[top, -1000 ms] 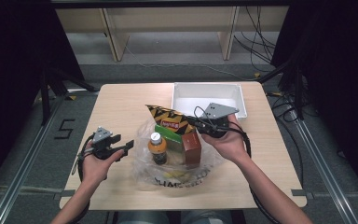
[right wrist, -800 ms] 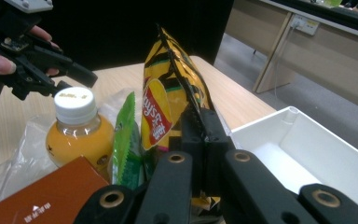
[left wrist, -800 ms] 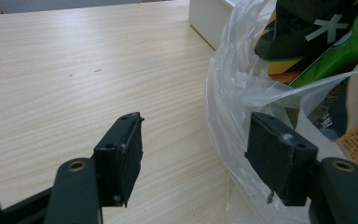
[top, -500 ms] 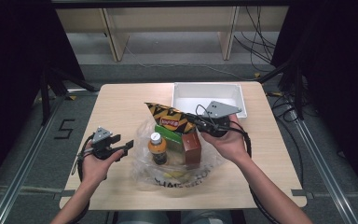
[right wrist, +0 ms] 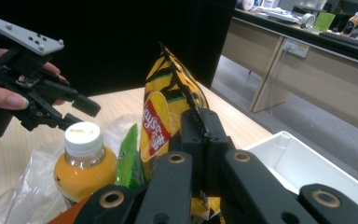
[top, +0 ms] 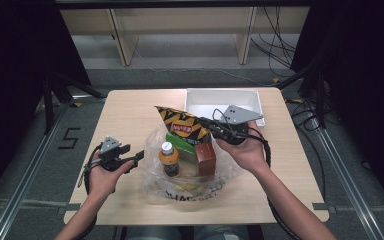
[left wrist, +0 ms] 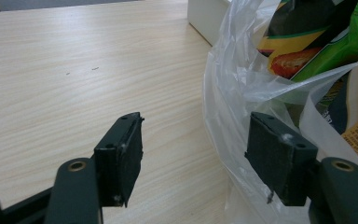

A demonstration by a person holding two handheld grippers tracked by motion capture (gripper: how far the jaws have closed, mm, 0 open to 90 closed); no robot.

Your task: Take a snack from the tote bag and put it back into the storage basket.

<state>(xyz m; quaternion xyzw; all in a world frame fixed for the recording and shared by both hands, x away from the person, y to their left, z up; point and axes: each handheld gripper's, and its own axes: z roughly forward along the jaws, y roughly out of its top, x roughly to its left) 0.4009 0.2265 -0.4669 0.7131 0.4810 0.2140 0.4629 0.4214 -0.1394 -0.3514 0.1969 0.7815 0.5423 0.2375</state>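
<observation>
The right gripper (right wrist: 200, 140) is clamping a crinkly yellow chip bag (right wrist: 168, 112). The left gripper (left wrist: 196, 154) is hovering, jaws apart, beside a filmy plastic bag (left wrist: 233, 93) lying on the pale wood-grain table (left wrist: 74, 70).

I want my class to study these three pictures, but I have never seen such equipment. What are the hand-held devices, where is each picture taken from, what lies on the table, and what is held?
A person holds a two-jaw gripper in each hand. One camera looks down from above; one rides on each gripper. On the wooden table lie a white tray and a clear plastic bag holding an orange drink bottle, a green packet and a brown carton. The right gripper pinches the yellow chip bag; the left gripper is open beside the plastic bag.
</observation>
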